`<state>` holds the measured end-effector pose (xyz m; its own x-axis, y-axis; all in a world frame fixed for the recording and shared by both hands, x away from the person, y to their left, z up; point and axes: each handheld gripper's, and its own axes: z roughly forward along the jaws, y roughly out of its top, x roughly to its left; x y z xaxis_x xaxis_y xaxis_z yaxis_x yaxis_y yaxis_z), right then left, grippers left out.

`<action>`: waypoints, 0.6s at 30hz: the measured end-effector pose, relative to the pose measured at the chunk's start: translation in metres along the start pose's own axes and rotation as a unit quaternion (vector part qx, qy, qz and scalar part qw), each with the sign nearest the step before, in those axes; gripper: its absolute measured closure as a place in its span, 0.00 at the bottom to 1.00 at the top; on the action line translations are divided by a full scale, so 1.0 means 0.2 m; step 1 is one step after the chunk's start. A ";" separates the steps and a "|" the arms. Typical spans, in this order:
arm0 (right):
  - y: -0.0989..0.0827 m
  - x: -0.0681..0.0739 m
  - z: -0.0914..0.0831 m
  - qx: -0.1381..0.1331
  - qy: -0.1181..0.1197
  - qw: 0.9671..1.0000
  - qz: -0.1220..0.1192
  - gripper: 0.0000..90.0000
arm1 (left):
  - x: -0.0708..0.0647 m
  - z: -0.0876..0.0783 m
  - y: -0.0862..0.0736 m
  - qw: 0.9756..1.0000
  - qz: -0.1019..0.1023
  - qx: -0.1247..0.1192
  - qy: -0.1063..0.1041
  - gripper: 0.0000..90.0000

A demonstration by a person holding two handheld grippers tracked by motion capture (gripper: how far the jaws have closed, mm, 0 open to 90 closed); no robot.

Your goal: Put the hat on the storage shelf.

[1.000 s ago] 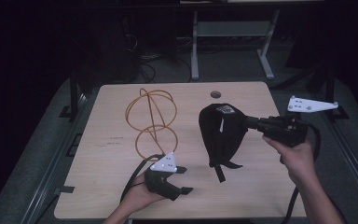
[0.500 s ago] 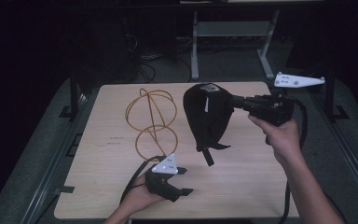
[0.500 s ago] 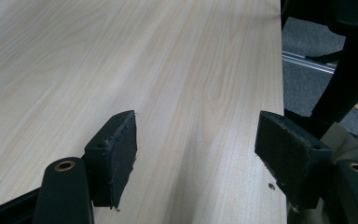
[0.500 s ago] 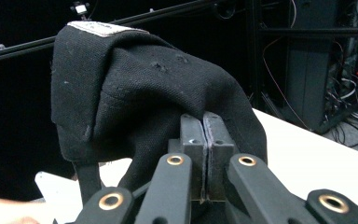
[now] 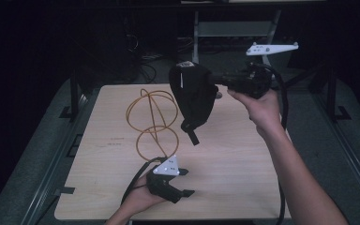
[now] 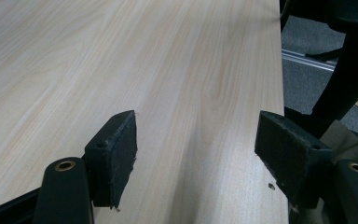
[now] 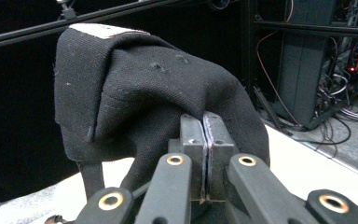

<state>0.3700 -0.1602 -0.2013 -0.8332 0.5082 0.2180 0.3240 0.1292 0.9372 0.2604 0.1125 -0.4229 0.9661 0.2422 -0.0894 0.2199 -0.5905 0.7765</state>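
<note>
A black fabric bag [image 5: 193, 93] hangs in the air above the far middle of the table [image 5: 243, 154], a strap dangling from its lower end. My right gripper [image 5: 214, 80] is shut on the bag's edge and holds it from the right. In the right gripper view its jaws [image 7: 204, 122] press together on the cloth of the bag [image 7: 135, 88], which has a white label on top. My left gripper [image 5: 183, 182] rests near the table's front edge, open, with bare wood between its pads [image 6: 116, 151].
An orange cable [image 5: 152, 117] lies in loops on the left half of the table, just beyond the left gripper. A round hole [image 5: 219, 95] in the tabletop sits near the far edge. Dark frames and cables stand behind the table.
My right gripper has lifted the black bag up and away toward the far side of the table; the bag now hangs clear of the wood. The left gripper has stayed put.
</note>
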 end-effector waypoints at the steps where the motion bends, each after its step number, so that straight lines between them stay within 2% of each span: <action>1: 0.02 0.00 0.01 0.001 -0.002 1.000 0.000 0.99 | 0.00 0.00 0.00 1.000 0.000 0.000 -0.001 0.32; 6: 0.11 0.02 0.11 0.013 -0.002 1.000 -0.001 0.99 | 0.01 0.00 0.00 1.000 -0.002 -0.002 -0.003 0.32; 11: 0.18 0.07 0.25 0.036 0.004 0.999 -0.016 0.98 | 0.01 0.01 0.00 1.000 0.000 -0.002 -0.006 0.32; 16: 0.21 0.12 0.38 0.064 0.004 0.997 -0.031 0.98 | 0.01 0.02 -0.01 1.000 -0.005 -0.007 -0.006 0.32; 18: 0.22 0.14 0.44 0.075 0.008 0.997 -0.034 0.98 | 0.01 0.01 0.00 1.000 -0.001 -0.002 -0.005 0.32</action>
<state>0.4005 -0.0654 -0.1776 -0.8619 0.4807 0.1616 0.3293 0.2880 0.8992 0.2626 0.1117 -0.4254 0.9670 0.2351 -0.0979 0.2216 -0.5871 0.7786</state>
